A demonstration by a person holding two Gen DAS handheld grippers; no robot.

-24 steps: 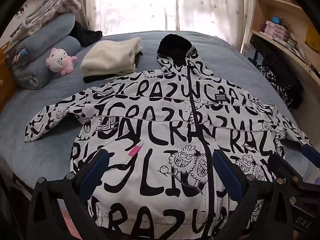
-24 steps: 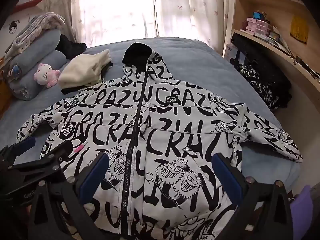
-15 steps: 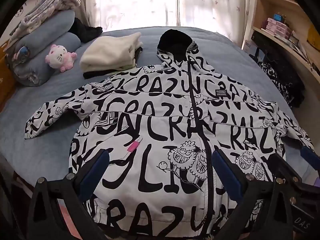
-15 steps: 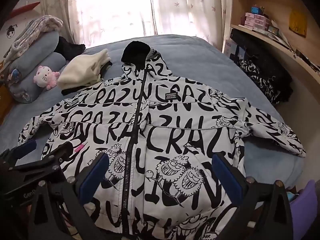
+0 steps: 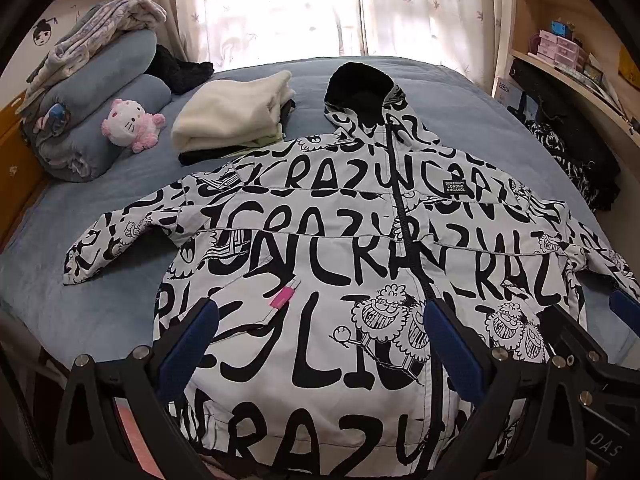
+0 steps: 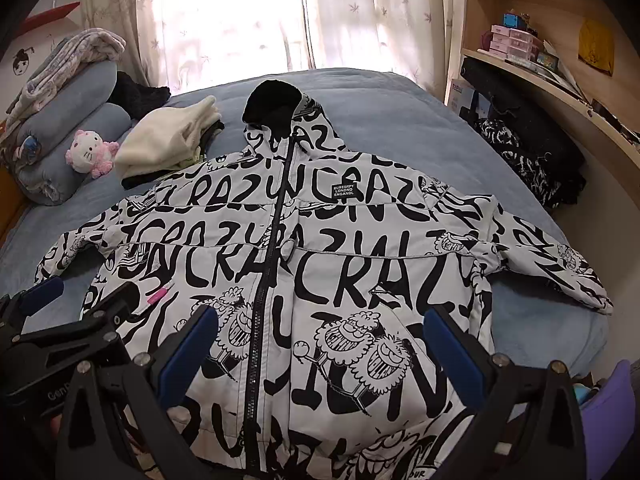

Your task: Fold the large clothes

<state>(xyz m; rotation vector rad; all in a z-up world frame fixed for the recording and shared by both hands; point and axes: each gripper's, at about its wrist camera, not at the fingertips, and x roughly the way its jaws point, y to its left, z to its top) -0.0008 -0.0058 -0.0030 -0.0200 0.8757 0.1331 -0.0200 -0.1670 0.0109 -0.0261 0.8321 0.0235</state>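
Observation:
A white hooded jacket with black lettering lies flat and face up on the blue bed, zipped, sleeves spread to both sides, black-lined hood at the far end. It also shows in the right wrist view. My left gripper is open and empty above the jacket's lower left front. My right gripper is open and empty above the lower right front. The right gripper shows at the right of the left wrist view, and the left gripper at the left of the right wrist view.
A folded cream garment on dark clothes lies left of the hood. A pink plush cat and rolled blue bedding sit at the far left. A wooden shelf and a dark patterned garment are on the right. The bed's near edge is below the hem.
Both grippers have risen and pulled back a little, so more of the hem and room shows. The jacket has not moved.

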